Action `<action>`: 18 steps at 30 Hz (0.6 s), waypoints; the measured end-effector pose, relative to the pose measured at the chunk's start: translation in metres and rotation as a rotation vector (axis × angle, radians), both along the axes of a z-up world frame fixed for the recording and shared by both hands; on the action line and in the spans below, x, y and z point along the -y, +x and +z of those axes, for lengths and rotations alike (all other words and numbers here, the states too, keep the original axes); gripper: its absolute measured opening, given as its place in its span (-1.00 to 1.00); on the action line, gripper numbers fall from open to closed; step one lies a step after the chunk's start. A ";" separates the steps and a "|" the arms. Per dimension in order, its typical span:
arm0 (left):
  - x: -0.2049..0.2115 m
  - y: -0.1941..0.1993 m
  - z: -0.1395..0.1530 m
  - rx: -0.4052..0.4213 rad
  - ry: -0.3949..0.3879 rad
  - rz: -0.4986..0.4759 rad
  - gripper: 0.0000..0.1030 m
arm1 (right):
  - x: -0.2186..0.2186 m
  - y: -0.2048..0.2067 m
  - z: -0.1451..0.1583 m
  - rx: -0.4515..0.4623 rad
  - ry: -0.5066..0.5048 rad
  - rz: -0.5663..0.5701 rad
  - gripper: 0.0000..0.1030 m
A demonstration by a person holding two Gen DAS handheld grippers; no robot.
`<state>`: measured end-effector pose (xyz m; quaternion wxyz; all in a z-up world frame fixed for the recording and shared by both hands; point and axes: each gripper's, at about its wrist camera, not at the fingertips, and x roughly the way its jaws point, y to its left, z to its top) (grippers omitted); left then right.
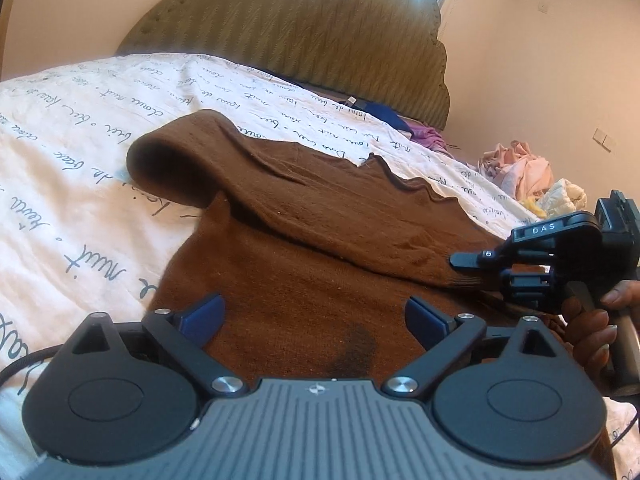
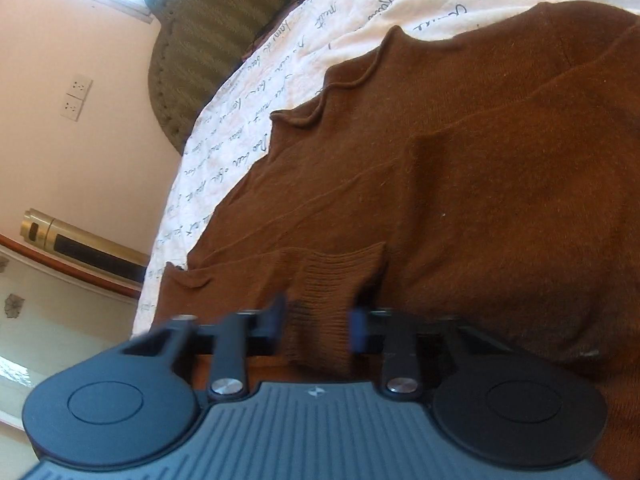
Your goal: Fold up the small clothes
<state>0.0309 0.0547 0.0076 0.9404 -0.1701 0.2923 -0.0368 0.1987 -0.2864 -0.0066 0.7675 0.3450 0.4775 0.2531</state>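
Observation:
A brown knitted sweater lies spread on the bed, one sleeve folded across its body and humped up at the far left. My left gripper hovers low over the near part of the sweater, its blue pads wide apart with only flat fabric beneath them. My right gripper has the ribbed sleeve cuff bunched between its two blue pads, which look blurred. In the left wrist view the right gripper comes in from the right edge with a hand on its handle, its tip at the cuff.
The bed cover is white with dark script. An olive padded headboard stands behind. Blue and purple clothes lie by it, and a pink and white heap at the far right. A gold cylinder sits beside the bed.

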 end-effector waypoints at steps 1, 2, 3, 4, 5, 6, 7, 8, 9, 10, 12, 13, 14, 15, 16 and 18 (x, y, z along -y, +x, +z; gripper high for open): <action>-0.001 0.000 0.000 0.001 -0.005 0.000 0.86 | -0.001 0.003 0.002 0.010 -0.006 0.009 -0.92; -0.002 0.000 -0.001 0.000 -0.009 -0.001 0.87 | 0.000 0.004 0.007 0.033 -0.010 0.011 -0.92; -0.002 0.000 -0.001 0.000 -0.009 -0.002 0.88 | 0.001 0.004 0.015 0.061 0.000 0.016 -0.92; -0.003 0.000 -0.001 0.001 -0.009 -0.003 0.88 | 0.003 0.006 0.026 0.098 0.026 0.021 -0.92; -0.002 0.000 -0.001 0.000 -0.009 -0.003 0.89 | 0.007 0.006 0.038 0.132 0.040 0.019 -0.92; -0.002 0.000 -0.001 0.000 -0.009 -0.004 0.89 | 0.012 0.006 0.051 0.169 0.042 0.015 -0.92; -0.003 0.000 -0.001 0.001 -0.010 -0.004 0.89 | 0.020 0.007 0.064 0.206 0.040 0.007 -0.92; -0.003 0.000 -0.001 0.001 -0.011 -0.004 0.89 | 0.030 0.008 0.073 0.230 0.037 -0.007 -0.92; -0.004 0.000 -0.002 0.002 -0.013 -0.004 0.90 | 0.041 0.009 0.080 0.245 0.028 -0.024 -0.92; -0.005 0.000 -0.002 0.003 -0.016 -0.004 0.90 | 0.055 0.011 0.083 0.250 0.008 -0.049 -0.92; -0.006 0.000 -0.002 0.005 -0.022 -0.004 0.91 | 0.081 0.015 0.077 0.218 -0.031 -0.099 -0.92; -0.007 0.000 -0.002 0.005 -0.024 -0.004 0.92 | 0.093 0.016 0.068 0.183 -0.047 -0.129 -0.92; -0.007 0.001 -0.003 0.005 -0.025 -0.006 0.92 | 0.102 0.017 0.057 0.148 -0.058 -0.155 -0.92; -0.007 0.001 -0.003 0.005 -0.023 -0.006 0.93 | 0.110 0.017 0.045 0.115 -0.068 -0.173 -0.92; -0.007 0.001 -0.003 0.005 -0.020 -0.007 0.93 | 0.117 0.015 0.034 0.092 -0.075 -0.183 -0.92; -0.007 0.001 0.000 0.002 -0.014 -0.008 0.91 | 0.122 0.011 0.015 0.062 -0.081 -0.186 -0.92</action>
